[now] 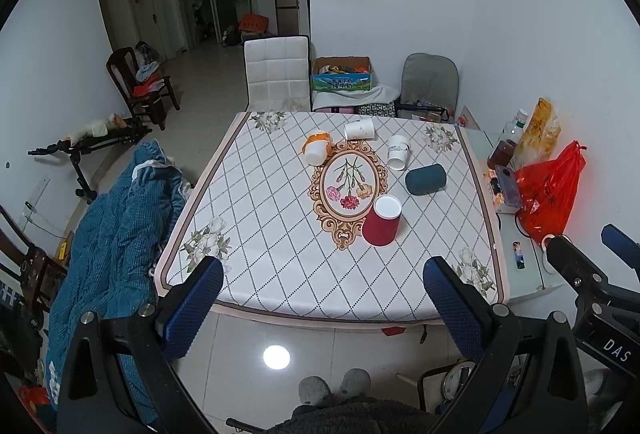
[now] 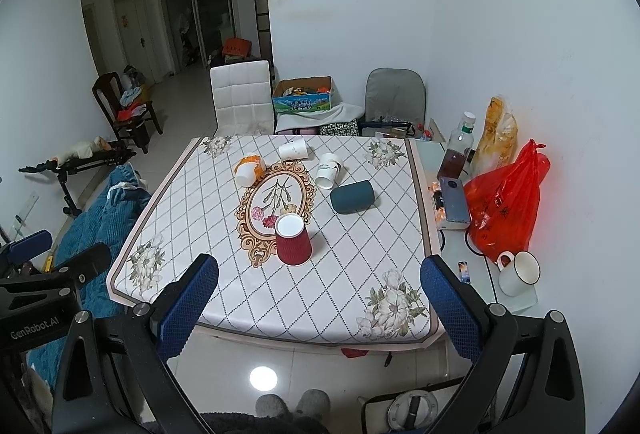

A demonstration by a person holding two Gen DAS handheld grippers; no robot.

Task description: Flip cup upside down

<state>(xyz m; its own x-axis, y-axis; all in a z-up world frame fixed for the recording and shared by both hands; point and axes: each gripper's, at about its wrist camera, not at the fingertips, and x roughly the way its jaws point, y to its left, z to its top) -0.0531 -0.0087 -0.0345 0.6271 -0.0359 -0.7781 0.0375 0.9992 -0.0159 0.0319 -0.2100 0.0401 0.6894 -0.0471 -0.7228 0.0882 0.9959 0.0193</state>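
A red paper cup (image 1: 382, 221) (image 2: 292, 241) stands upside down, white base up, near the front of the patterned table (image 1: 280, 266) (image 2: 360, 254). A dark teal cup (image 1: 425, 179) (image 2: 353, 197) lies on its side behind it. Two white cups (image 1: 359, 130) (image 1: 397, 152) and an orange-banded cup (image 1: 317, 147) lie tipped over farther back. My left gripper (image 1: 323, 274) and right gripper (image 2: 319, 274) are open and empty, held back off the table's front edge.
A side surface on the right holds a red plastic bag (image 2: 504, 202), a bottle (image 2: 456, 150), a phone (image 2: 454, 200) and a white mug (image 2: 518, 272). Chairs (image 1: 278, 74) and a box (image 1: 342, 74) stand behind the table. A blue blanket (image 1: 116, 234) lies to the left.
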